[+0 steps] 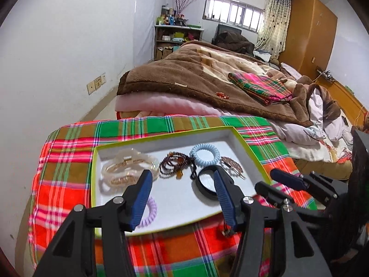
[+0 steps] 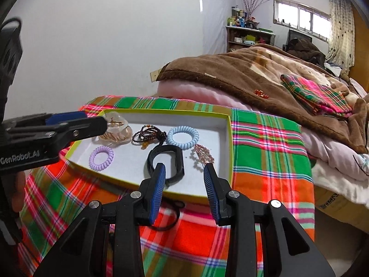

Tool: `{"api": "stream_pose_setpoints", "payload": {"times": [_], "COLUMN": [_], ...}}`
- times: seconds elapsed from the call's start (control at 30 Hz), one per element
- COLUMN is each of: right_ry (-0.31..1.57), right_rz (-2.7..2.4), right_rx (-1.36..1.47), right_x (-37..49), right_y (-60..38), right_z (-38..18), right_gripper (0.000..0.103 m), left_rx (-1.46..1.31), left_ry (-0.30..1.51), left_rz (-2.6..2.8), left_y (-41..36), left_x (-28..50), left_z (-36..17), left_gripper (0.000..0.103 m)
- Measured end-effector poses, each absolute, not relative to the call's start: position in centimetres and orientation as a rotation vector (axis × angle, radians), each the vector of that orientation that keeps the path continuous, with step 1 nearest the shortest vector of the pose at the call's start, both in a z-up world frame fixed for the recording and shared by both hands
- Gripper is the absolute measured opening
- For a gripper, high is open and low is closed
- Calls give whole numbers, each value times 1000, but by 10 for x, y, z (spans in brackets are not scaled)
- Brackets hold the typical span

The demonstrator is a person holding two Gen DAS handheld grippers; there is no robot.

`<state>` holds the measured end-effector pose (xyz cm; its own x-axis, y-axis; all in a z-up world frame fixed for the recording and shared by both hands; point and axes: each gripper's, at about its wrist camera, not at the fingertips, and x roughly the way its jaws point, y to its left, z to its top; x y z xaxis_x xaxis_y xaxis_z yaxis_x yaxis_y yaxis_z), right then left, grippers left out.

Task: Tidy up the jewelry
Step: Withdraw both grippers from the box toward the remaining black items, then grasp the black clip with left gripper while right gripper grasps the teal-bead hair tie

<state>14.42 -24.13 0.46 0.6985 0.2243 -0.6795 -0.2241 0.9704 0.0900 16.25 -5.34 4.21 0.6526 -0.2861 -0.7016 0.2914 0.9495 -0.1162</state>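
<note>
Right now both of your grippers hang empty over the tray: your left gripper has its jaws spread wide above the tray's near edge, and your right gripper is spread too, just short of the black band. Most of the jewelry already lies inside: clear hair claw, dark bead strand, blue coil tie, purple coil tie and a pinkish beaded piece. One thin black loop lies outside on the plaid cloth, under your right gripper. I'd judge that next: lower squarely, close on one side of the loop, and lift clear of the rim. The cloth is soft and draped, so press lightly. Behind it a bed with a brown blanket fills the room.
</note>
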Motion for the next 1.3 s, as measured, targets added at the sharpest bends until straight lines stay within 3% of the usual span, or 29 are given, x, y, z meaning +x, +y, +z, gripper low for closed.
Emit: {"api": "stream_pose_setpoints", "payload": {"times": [0.53,1.3], "right_ry": [733,745], "right_rz": [193,192], "right_rx": [33,55], "right_x": [98,77], "right_y": [-287,-301], "right_z": [0,-11], "right_gripper": [36,36], "left_rx": [-46,66], "left_ry": [854,967], "left_rz": [-423,-457], "left_y": [-54,-107], "left_x": [102,82], "left_z": [9,-40], "left_gripper": [58,58]}}
